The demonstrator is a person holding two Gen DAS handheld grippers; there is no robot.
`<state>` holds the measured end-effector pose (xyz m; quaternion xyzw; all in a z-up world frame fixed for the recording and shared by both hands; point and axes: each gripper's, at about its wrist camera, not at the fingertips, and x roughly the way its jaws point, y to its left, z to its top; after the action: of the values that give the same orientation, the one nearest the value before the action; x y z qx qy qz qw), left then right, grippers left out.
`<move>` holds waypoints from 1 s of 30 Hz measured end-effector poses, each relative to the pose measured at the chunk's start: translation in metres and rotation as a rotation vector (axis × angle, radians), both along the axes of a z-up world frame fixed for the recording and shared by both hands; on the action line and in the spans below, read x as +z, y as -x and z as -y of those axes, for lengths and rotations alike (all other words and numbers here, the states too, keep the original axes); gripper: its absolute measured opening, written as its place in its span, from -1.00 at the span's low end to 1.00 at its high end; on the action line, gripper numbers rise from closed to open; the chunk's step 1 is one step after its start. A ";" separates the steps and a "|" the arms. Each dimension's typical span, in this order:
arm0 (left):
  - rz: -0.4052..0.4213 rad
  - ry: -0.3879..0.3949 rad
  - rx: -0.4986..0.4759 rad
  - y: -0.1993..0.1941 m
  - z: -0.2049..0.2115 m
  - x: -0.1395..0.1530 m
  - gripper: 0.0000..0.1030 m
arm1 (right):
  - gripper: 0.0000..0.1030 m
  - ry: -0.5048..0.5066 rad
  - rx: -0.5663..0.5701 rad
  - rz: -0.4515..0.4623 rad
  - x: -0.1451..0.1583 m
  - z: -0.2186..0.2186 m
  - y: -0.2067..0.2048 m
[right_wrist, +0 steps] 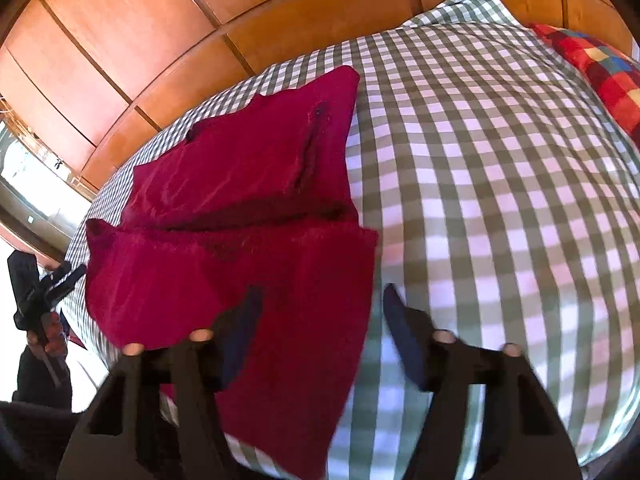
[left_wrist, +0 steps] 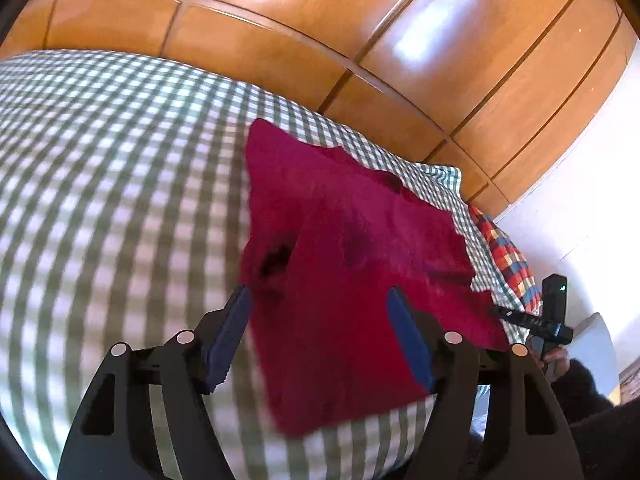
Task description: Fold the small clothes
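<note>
A dark red garment [left_wrist: 340,240] lies on the green checked bedspread [left_wrist: 100,160]. In the right wrist view the red garment [right_wrist: 240,184] shows a fold across its middle, with the near part lying over the far part. My left gripper [left_wrist: 320,312] hovers open over the garment's near left part, and its blue pads touch no cloth. My right gripper [right_wrist: 320,308] is also open, astride the garment's near right edge; cloth lies under its left finger and bedspread [right_wrist: 500,200] under the right one. Nothing is pinched.
Wooden wardrobe doors [left_wrist: 320,20] stand behind the bed. A multicoloured checked pillow [right_wrist: 600,72] lies at the bed's far right. A hand [left_wrist: 556,360] with the other gripper shows at the bed's edge. Open bedspread spreads to the left of the garment and to its right.
</note>
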<state>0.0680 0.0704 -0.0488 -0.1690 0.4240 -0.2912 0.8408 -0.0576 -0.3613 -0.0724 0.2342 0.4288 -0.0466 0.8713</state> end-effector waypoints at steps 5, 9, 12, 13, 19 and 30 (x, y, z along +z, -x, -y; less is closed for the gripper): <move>-0.035 0.003 -0.026 -0.030 0.023 -0.010 -0.14 | -0.67 0.071 0.005 -0.003 0.006 -0.007 -0.008; 0.023 0.001 -0.054 -0.023 0.034 -0.003 -0.85 | -0.83 0.151 0.036 0.027 0.025 -0.019 -0.002; 0.098 0.049 -0.067 -0.001 0.028 0.021 -0.86 | -0.84 0.188 0.077 0.095 0.053 -0.028 0.009; 0.126 0.065 -0.066 0.007 0.023 0.030 -0.86 | -0.84 0.202 0.089 0.122 0.064 -0.030 0.010; 0.237 0.084 0.008 0.002 0.000 0.078 -0.86 | -0.84 0.219 0.066 0.244 0.103 -0.013 -0.025; 0.087 -0.143 0.090 -0.165 0.041 0.043 -0.86 | -0.84 0.176 -0.100 0.101 0.058 0.062 -0.178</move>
<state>0.2329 0.0291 -0.0059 -0.1146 0.3989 -0.2291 0.8805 0.1199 -0.4235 -0.0148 0.1802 0.3663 -0.1155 0.9056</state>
